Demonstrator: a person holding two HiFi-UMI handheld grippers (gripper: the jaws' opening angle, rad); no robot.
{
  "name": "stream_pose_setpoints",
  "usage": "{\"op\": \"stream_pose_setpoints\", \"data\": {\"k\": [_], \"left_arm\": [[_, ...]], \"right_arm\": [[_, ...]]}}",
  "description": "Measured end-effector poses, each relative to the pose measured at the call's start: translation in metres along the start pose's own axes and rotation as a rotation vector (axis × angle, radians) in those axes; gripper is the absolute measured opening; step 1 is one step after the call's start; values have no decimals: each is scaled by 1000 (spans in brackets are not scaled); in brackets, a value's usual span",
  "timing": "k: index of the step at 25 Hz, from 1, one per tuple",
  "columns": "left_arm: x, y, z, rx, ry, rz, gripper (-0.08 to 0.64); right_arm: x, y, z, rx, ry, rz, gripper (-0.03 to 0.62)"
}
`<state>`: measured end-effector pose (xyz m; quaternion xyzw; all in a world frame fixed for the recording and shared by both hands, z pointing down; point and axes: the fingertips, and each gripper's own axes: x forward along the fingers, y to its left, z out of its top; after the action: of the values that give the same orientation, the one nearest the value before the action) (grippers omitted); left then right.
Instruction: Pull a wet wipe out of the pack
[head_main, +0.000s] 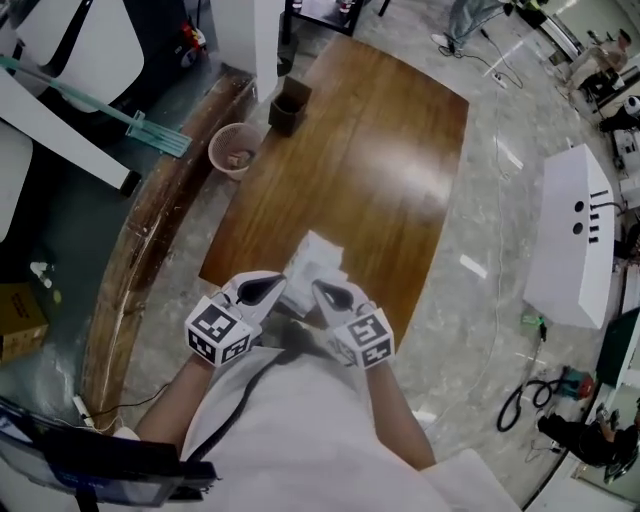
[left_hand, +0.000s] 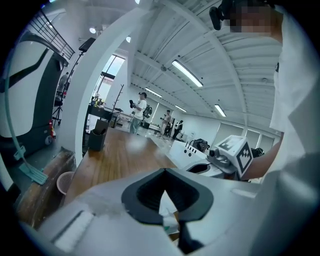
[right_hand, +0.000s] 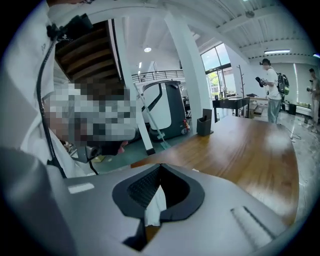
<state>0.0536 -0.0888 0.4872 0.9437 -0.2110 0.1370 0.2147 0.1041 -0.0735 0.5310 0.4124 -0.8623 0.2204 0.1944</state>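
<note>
Your left gripper (head_main: 278, 288) clamps the pack (left_hand: 170, 217); your right gripper (head_main: 322, 292), just beside it on the right, pinches the wet wipe (right_hand: 156, 202).

Colours, head view:
- counter (head_main: 390, 170): warm brown wood grain, glossy white glare patch
- floor (head_main: 490, 290): grey, marbled
- left gripper (head_main: 272, 288) and right gripper (head_main: 325, 292): white shells, with black ribbed pads on the fingers (right_hand: 140, 187)
- marker cube (head_main: 218, 330) on each: white with a black square pattern
- wet wipe (right_hand: 156, 205): plain white
- pack (head_main: 315, 262): white, with teal-green print on the edge seen in the left gripper view
- box (head_main: 289, 105) at 12 o'clock: dark brown-black
- bin (head_main: 234, 148) at 11 o'clock: pale pink mesh
- squeegee (head_main: 150, 130) at 10 o'clock: teal
- cabinet (head_main: 580, 235) at 3 o'clock: white, with 2 black dots and black slots
- person's top (head_main: 290, 430): white
</note>
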Motion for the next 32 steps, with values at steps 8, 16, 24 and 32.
{"op": "stream_pose_setpoints", "data": {"k": [8, 16, 24, 32], "left_arm": [[-7, 1, -19, -14, 39, 69, 6], [-11, 2, -36, -50, 41, 80, 6], [-16, 4, -35, -72, 9, 77, 6], [-27, 14, -33, -61, -1, 98, 6]], "right_arm": [[11, -6, -24, -50, 91, 19, 9], [20, -18, -46, -145, 201, -17, 9], [35, -25, -51, -193, 263, -56, 9], [44, -36, -66, -258, 339, -72, 41]]}}
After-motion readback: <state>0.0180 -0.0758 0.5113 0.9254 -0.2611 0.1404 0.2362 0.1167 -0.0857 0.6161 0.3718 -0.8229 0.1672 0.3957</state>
